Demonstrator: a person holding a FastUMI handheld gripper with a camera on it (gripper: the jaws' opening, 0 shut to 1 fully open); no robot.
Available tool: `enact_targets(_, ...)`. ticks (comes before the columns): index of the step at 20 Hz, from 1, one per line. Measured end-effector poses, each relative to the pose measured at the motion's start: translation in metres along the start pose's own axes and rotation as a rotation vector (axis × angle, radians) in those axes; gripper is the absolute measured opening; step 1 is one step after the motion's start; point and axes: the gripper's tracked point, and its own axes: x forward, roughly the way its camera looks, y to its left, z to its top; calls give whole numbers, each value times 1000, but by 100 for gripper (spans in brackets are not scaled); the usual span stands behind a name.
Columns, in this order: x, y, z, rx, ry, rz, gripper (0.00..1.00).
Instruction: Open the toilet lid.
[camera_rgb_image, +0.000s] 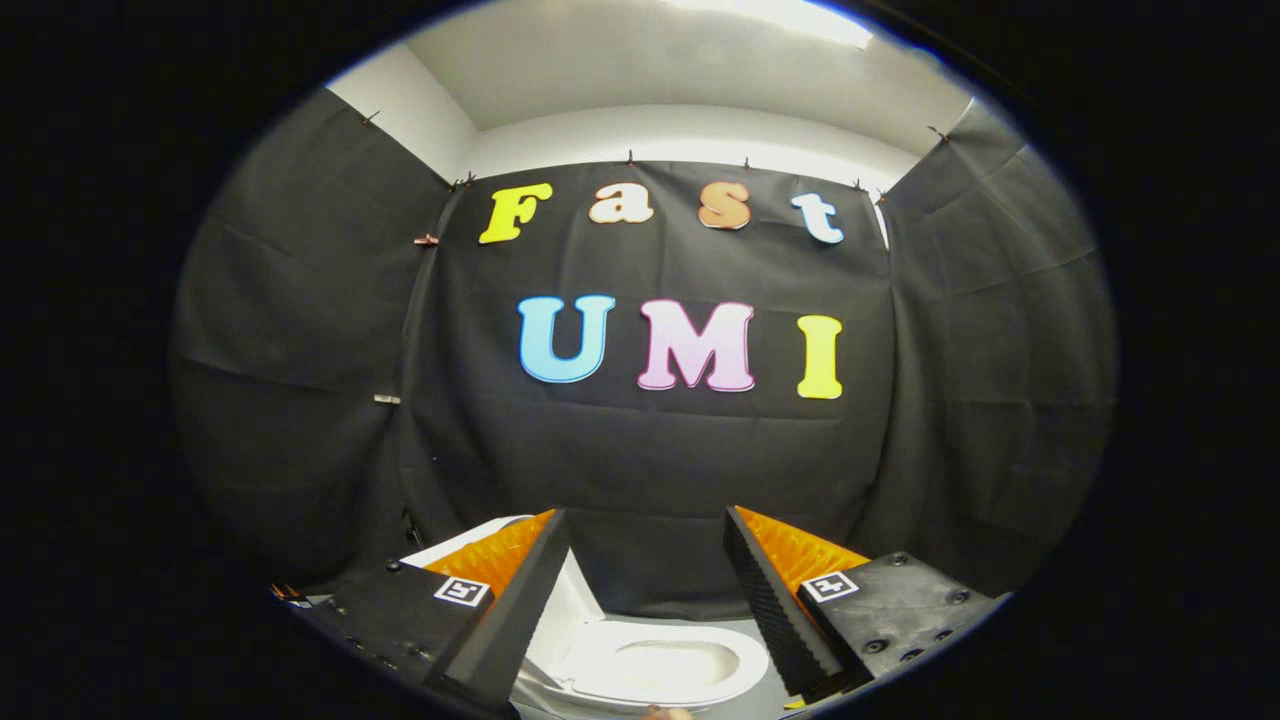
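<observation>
The gripper (645, 530) is held high and roughly level, aimed at the booth wall (650, 450), with the toilet (650, 670) low between and beneath its two fingers. The fingers stand wide apart, released, with nothing clamped between them. Each finger (520, 600) is a wedge-shaped block that narrows toward its tip; the inner faces carry fine ribbed pads, clearest on the right-hand finger. Each outer flank carries a panel of closely spaced ridges. Each finger mounts on a flat, matte base plate (900, 600) fitted with round screw heads, and each plate carries a small square black-and-white marker (462, 590).

The toilet is white, smooth and glossy. Its seat ring is oval, surrounding a pale bowl opening. A white panel (575, 605) rises behind the left-hand finger, from the seat ring upward; this appears to be the toilet lid standing raised, though the finger hides most of it, so its exact angle cannot be told. The seat ring sits just ahead of and below the fingertips, not touching either finger.

The wall is dark cloth, matte and lightly creased, hung in three panels that meet at two vertical folds. Small clips (427, 240) pin the cloth along its top edge. Above the cloth, a plain white wall (680, 130) and ceiling are visible, with a bright light strip (790, 15).
</observation>
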Motion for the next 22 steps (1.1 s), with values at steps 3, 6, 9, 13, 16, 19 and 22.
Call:
enact_targets(3,-12,-16,7,-8,-15,-27,97)
enact_targets(6,-19,-25,13,-6,-31,-43,97)
enact_targets(9,-22,-28,13,-5,-34,-44,97)
enact_targets(13,-23,-27,14,-1,-33,-39,97)
enact_targets(16,-25,-27,18,-3,-44,-41,97)
enact_targets(19,-26,-31,17,-1,-38,-44,97)
enact_targets(22,-24,-34,17,7,-32,-49,97)
